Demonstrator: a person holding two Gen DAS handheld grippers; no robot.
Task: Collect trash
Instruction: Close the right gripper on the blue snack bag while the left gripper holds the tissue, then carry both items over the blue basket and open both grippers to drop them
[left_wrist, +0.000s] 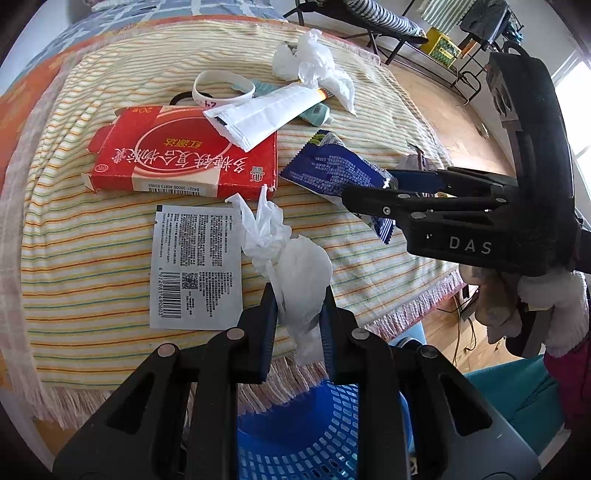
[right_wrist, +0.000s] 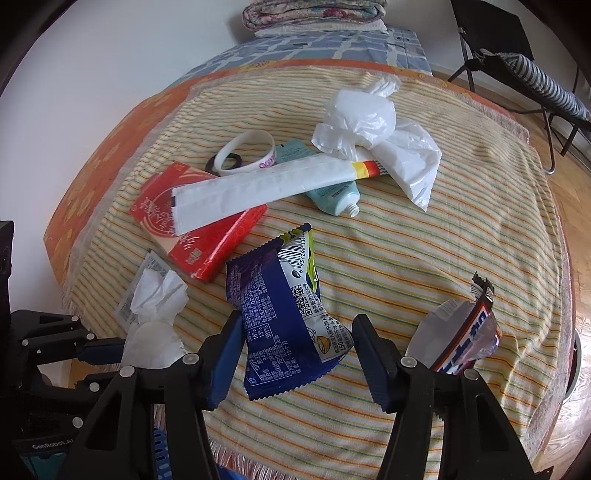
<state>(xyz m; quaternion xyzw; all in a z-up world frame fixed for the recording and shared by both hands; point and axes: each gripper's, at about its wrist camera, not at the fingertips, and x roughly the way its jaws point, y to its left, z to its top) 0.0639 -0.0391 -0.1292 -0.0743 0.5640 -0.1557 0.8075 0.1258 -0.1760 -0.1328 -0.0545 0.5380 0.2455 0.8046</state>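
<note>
My left gripper (left_wrist: 301, 295) is shut on a crumpled white tissue wad (left_wrist: 295, 273) at the near edge of the striped cloth (left_wrist: 92, 258). In the right wrist view the same gripper (right_wrist: 110, 347) and tissue wad (right_wrist: 155, 332) show at lower left. A crumpled blue snack wrapper (right_wrist: 280, 317) lies between the jaws of my right gripper (right_wrist: 297, 321). Its pads stand at the wrapper's two sides, and I see no firm squeeze. In the left wrist view the right gripper (left_wrist: 369, 188) reaches in from the right over the blue wrapper (left_wrist: 332, 173).
On the cloth lie a red box (right_wrist: 199, 229), a long white packet (right_wrist: 266, 188), a teal tube (right_wrist: 332, 195), a white wristband (right_wrist: 245, 151), a knotted white bag (right_wrist: 362, 122), a silver sachet (left_wrist: 195, 266) and a red-and-white wrapper (right_wrist: 461, 339). A blue basket (left_wrist: 303, 432) stands below the cloth's edge.
</note>
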